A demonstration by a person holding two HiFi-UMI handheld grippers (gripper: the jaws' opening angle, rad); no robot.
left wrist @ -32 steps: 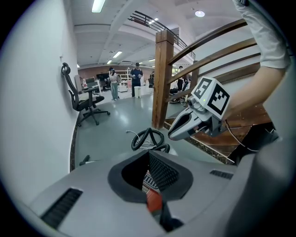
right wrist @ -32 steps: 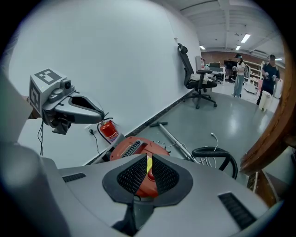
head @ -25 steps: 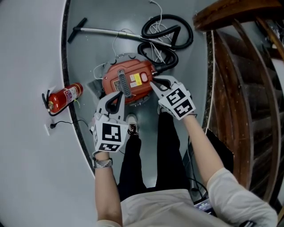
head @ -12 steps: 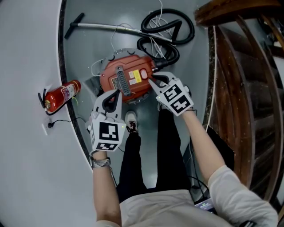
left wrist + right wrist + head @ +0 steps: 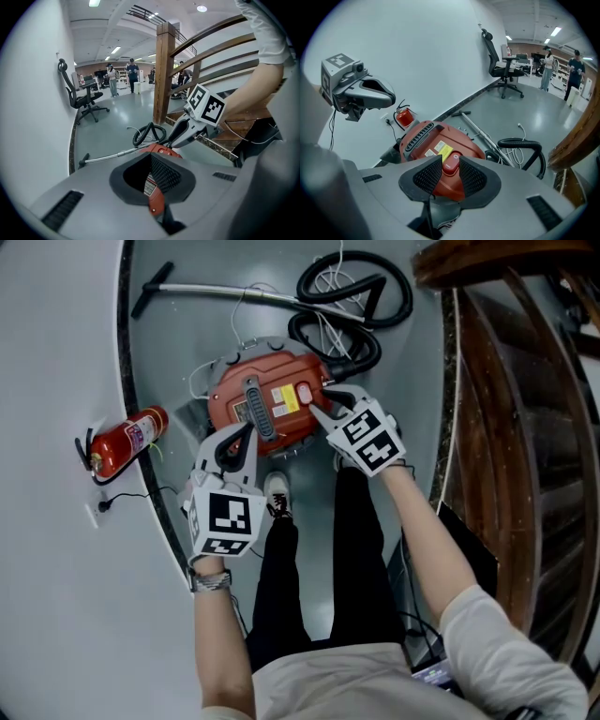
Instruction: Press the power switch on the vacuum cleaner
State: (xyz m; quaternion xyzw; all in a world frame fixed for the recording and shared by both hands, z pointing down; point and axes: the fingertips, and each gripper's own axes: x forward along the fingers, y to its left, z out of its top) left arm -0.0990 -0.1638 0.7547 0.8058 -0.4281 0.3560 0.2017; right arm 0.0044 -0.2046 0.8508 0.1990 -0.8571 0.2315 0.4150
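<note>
The red power switch (image 5: pixel 451 165) sits on top of the round red vacuum cleaner (image 5: pixel 267 381), beside a yellow label. It shows in the gap between the jaws of the right gripper (image 5: pixel 325 401), which have just been opening and stand apart with nothing clamped. The left gripper (image 5: pixel 234 439) hangs over the vacuum cleaner's near left edge, jaws apart and empty, while a black hose (image 5: pixel 352 296) coils on the grey floor (image 5: pixel 202 334) beyond and a fire extinguisher (image 5: pixel 127 439) stands by the wall.

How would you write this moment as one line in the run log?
right gripper: fingers just opened, nothing between them, above power switch of vacuum cleaner | left gripper: open, empty
</note>
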